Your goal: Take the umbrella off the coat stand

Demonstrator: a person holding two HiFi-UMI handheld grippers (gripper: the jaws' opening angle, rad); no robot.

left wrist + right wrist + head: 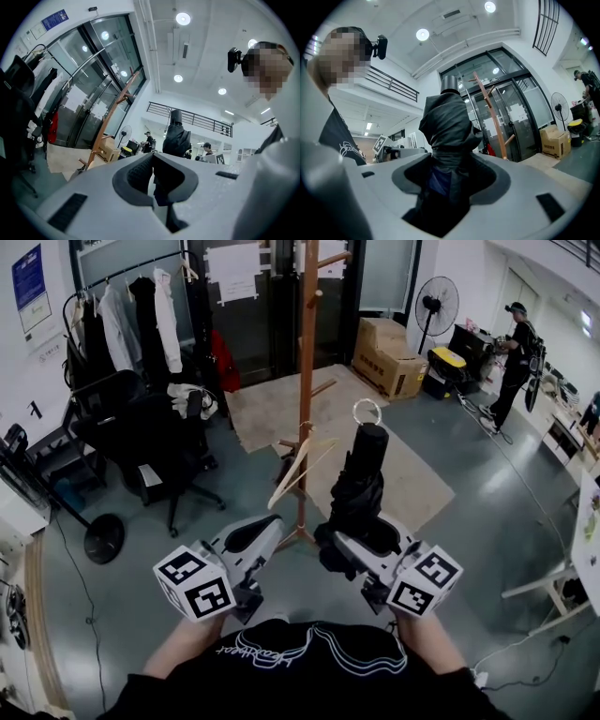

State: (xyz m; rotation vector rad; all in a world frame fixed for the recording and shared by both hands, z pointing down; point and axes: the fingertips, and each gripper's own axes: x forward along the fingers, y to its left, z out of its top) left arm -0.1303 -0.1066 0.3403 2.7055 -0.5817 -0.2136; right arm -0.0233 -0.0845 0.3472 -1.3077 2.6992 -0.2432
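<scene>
**Umbrella held upright in the right claw, apart from the stand**

Head view: the right gripper point(354, 542) clamps the lower part of a folded black fabric umbrella point(366, 474), which stands upright with a pale wrist loop at its top. The umbrella is just right of the tall brown wooden coat stand point(307, 371) and apart from it. A light wooden clothes hanger point(298, 468) hangs low on the stand. The left gripper point(259, 532) sits beside the right one, nothing in it.

Left gripper view: the left gripper point(153, 159) has its 2 jaws together at the tips, with nothing between them. The umbrella point(176, 138) rises beyond them, and the coat stand point(112, 117) leans at the left.

Right gripper view: the right gripper point(449, 180) has its 2 jaws pressed on the umbrella point(447, 124), whose bundled cloth fills the gap. The coat stand point(491, 112) is behind it to the right.
</scene>
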